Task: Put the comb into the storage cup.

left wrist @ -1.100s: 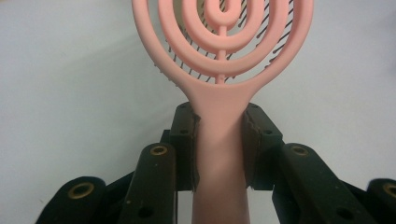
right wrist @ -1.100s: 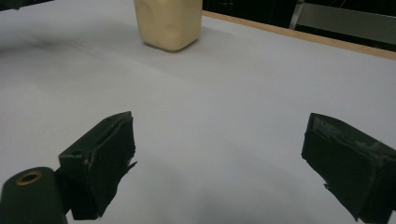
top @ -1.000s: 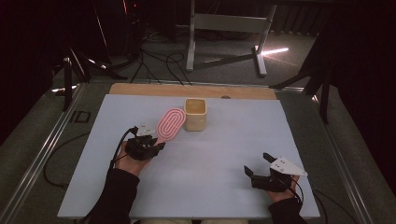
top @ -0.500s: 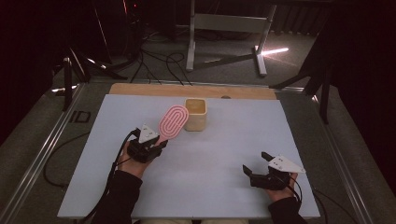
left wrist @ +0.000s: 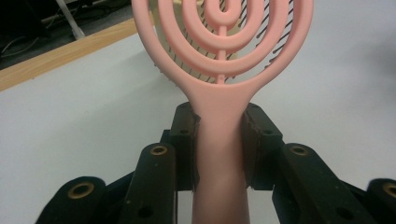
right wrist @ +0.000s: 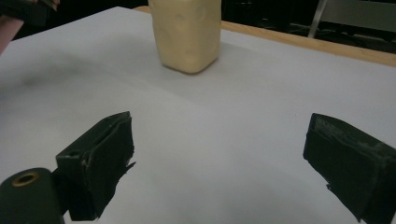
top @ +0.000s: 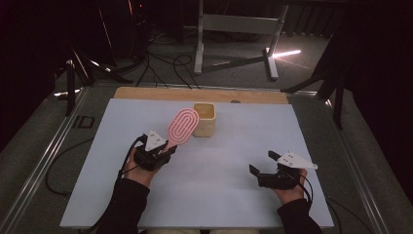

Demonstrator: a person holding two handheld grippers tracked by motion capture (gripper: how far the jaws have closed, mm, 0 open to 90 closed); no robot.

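So my left claw point(top: 160, 152) has the pink brush point(top: 183, 126) clamped by its handle, head slanting up right beside the beige cup point(top: 204, 119), while my right claw point(top: 265, 168) sits wide open, well away from the cup.

No readable text, labels, brands or numbers anywhere. One dark mark on the grey metal table frame point(top: 84, 122), left of centre in the high view, might be letters or a cutout; too small to tell.
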